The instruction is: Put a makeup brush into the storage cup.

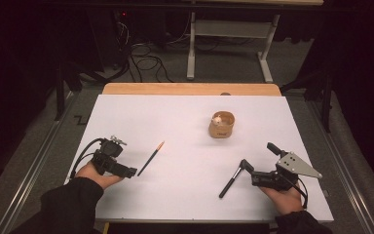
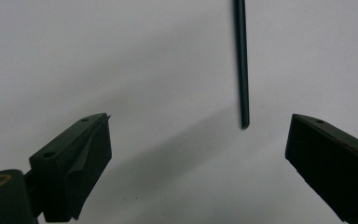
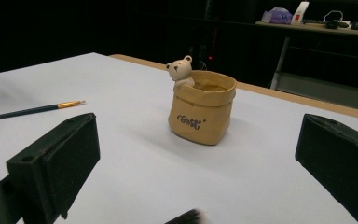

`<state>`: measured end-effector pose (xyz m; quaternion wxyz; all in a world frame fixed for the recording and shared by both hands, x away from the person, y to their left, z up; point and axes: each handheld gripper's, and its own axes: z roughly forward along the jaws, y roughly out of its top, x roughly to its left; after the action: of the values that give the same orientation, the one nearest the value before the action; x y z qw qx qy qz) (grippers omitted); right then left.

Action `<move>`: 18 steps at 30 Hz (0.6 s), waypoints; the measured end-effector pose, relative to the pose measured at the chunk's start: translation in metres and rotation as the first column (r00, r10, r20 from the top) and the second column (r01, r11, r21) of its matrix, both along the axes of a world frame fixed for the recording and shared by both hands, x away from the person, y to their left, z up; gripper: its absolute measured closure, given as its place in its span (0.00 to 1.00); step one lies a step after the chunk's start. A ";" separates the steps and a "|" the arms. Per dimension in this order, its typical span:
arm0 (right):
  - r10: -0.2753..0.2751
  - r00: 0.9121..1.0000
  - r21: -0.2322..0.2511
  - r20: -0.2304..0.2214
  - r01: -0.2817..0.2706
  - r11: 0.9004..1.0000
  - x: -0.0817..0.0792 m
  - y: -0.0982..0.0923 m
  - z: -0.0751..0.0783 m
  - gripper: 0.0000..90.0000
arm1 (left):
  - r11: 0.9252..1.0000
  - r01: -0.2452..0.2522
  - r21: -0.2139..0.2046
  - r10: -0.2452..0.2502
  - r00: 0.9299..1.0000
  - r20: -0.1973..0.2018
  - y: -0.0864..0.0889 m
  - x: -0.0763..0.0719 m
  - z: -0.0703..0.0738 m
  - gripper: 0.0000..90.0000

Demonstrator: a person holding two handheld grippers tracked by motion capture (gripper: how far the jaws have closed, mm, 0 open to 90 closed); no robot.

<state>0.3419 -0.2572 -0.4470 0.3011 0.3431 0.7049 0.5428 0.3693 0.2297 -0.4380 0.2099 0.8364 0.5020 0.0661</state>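
Note:
A tan bag-shaped cup with a small bear on its rim stands upright at centre right of the white table; it is also ahead in the right gripper view. A thin dark brush with a gold ferrule lies flat at the left. Its plain end lies just ahead of my open left gripper, nearer the right-hand jaw and touching neither. A thick black brush lies beside the nearer jaw of my open right gripper; its bristles show below the jaws.
The white sheet covers a wooden table whose far edge shows. Beyond it on the floor stand another table's legs and loose cables. Metal rails run along both sides.

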 end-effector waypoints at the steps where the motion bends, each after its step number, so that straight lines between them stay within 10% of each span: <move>1: 0.001 1.000 -0.001 0.001 -0.001 1.000 0.000 0.000 0.000 0.00 | 1.000 -0.001 -0.007 0.000 1.000 -0.010 0.000 0.001 0.000 0.12; 18: 0.007 1.000 0.000 -0.003 -0.007 1.000 0.000 0.001 0.000 0.00 | 0.998 0.055 0.013 -0.054 0.993 -0.101 -0.020 0.013 -0.003 0.21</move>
<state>0.3417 -0.2567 -0.4475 0.2982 0.3417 0.7065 0.5433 0.3825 0.2095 -0.4411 0.1797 0.8537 0.4883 0.0221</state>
